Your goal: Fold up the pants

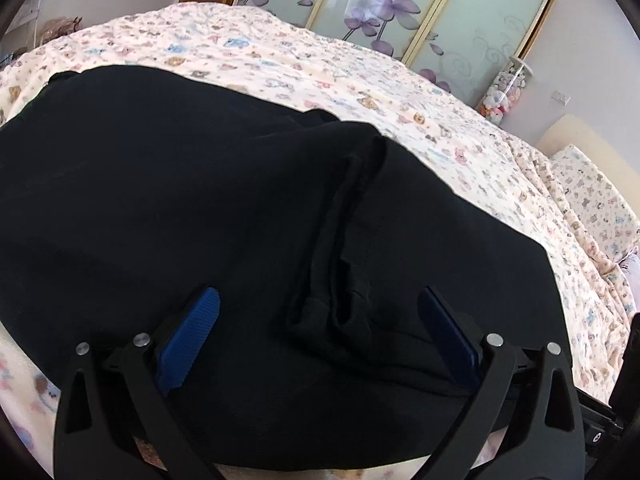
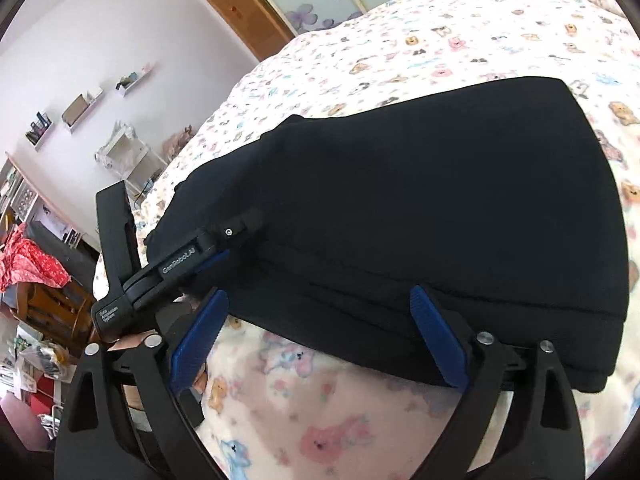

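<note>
Black pants (image 1: 200,184) lie folded in layers on the bed, with a bunched fold (image 1: 344,280) near the front edge. My left gripper (image 1: 320,308) is open, its blue pads spread just above the pants' near edge and holding nothing. In the right wrist view the pants (image 2: 440,200) form a thick stack. My right gripper (image 2: 320,304) is open at the stack's near edge, empty. The left gripper (image 2: 224,240) shows there resting on the stack's left end.
The bed has a cream sheet with a bear print (image 1: 320,64). A wardrobe with flowered glass doors (image 1: 400,8) stands behind it. Shelves (image 2: 80,108) and clutter (image 2: 32,264) line the wall to the left. A pillow (image 1: 592,196) lies at the right.
</note>
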